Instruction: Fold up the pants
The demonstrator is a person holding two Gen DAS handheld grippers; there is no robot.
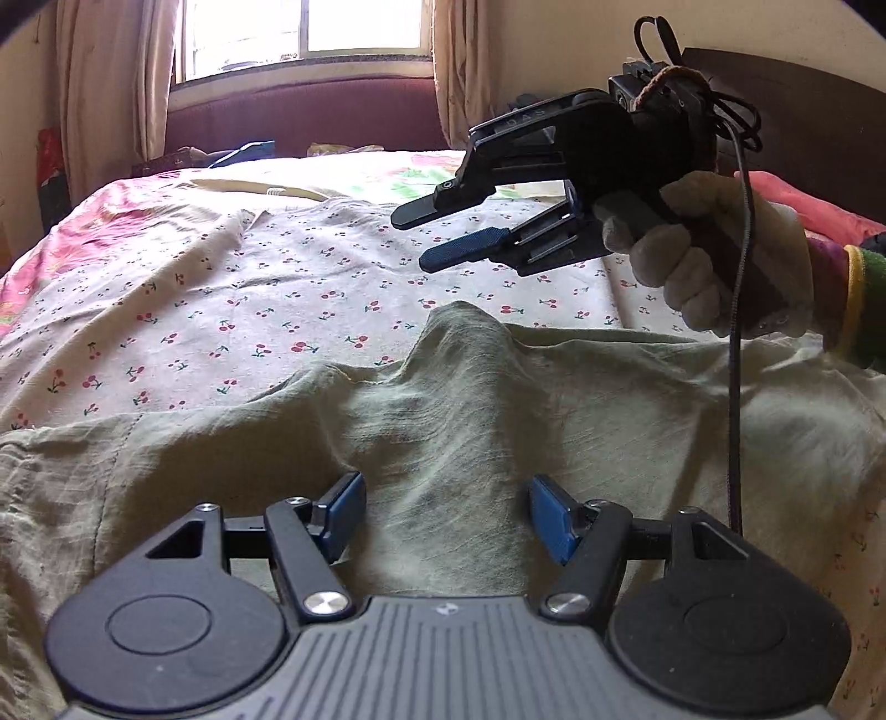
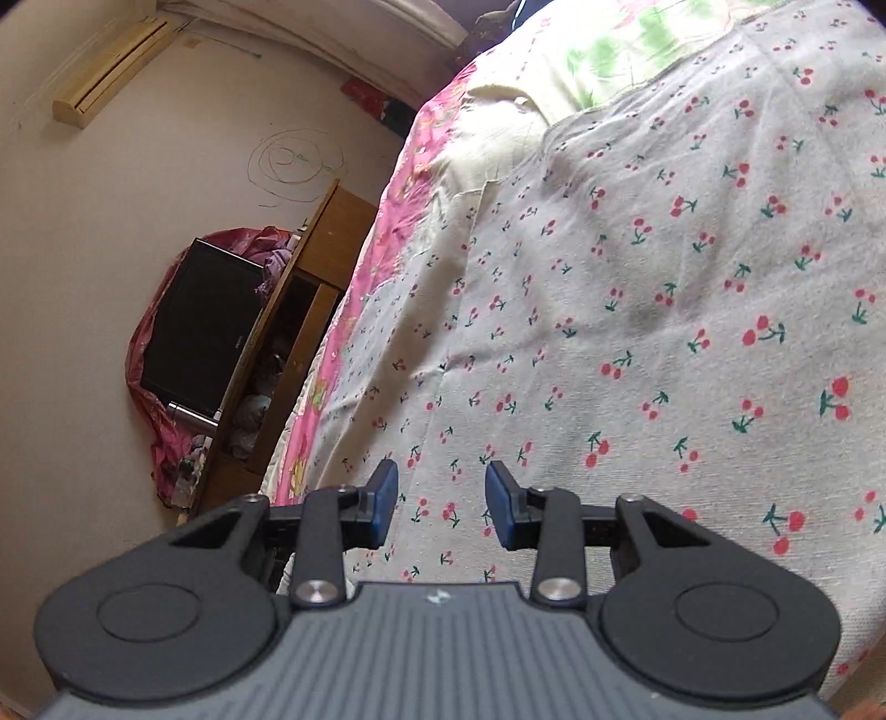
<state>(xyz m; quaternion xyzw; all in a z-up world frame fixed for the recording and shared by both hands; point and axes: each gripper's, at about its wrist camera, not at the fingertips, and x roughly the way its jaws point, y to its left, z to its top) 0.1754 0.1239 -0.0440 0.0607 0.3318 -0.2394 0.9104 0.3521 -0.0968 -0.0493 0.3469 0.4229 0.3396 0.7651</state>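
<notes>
Pale olive-green pants (image 1: 443, 399) lie crumpled across the near part of the bed, with a raised fold peaking in the middle. My left gripper (image 1: 446, 515) hovers just over this cloth, its blue pads wide apart; fabric lies under and between them, and neither pad presses on it. My right gripper (image 1: 422, 235), held by a gloved hand (image 1: 714, 266), hangs in the air beyond the pants over the sheet, open and empty. In the right wrist view that gripper (image 2: 443, 501) shows only cherry-print sheet (image 2: 637, 310) between its fingers; the pants are out of that view.
The bed carries a cherry-print sheet (image 1: 232, 288) over a pink floral cover (image 2: 387, 221). A black cable (image 1: 735, 387) dangles from the right gripper across the pants. A television (image 2: 199, 327) on a wooden cabinet (image 2: 288, 343) stands beside the bed's edge. A window (image 1: 304, 27) is behind.
</notes>
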